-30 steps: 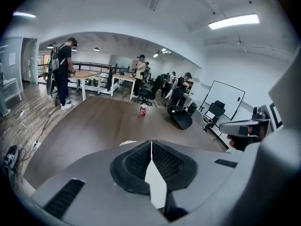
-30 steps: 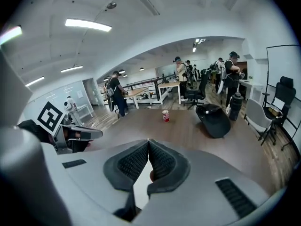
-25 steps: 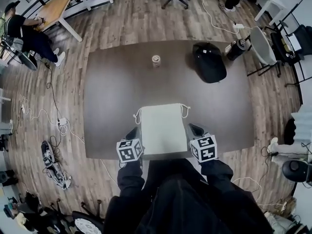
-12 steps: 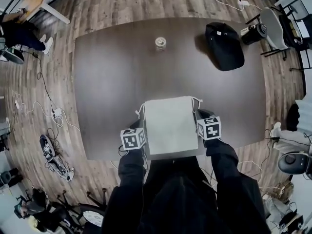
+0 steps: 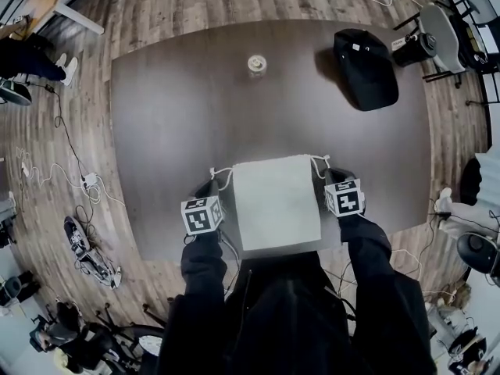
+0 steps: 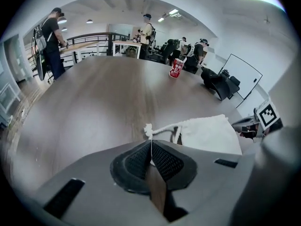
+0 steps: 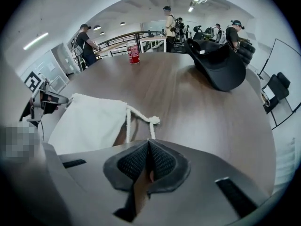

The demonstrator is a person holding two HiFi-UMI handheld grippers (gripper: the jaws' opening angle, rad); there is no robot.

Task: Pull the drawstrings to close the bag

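Observation:
A white drawstring bag (image 5: 275,200) lies flat on the dark table (image 5: 172,123), mouth away from me. Its cords end in a knotted loop at each top corner: left loop (image 5: 221,175), right loop (image 5: 319,164). My left gripper (image 5: 209,187) hangs shut beside the left corner. In the left gripper view the knot (image 6: 148,130) lies just past the shut tips (image 6: 151,141), and I cannot tell whether they touch. My right gripper (image 5: 334,174) is shut by the right corner. In the right gripper view the right knot (image 7: 154,120) sits a little ahead of its tips (image 7: 148,141), apart from them.
A red can (image 5: 255,65) stands at the far middle of the table. A black cap (image 5: 366,67) lies at the far right. The table's front edge (image 5: 234,255) is close to my body. People, chairs and desks stand beyond the table.
Both grippers have come down and moved forward from beside the bag's lower half to its top corners. Their jaws stay shut. The bag has not moved on the table.

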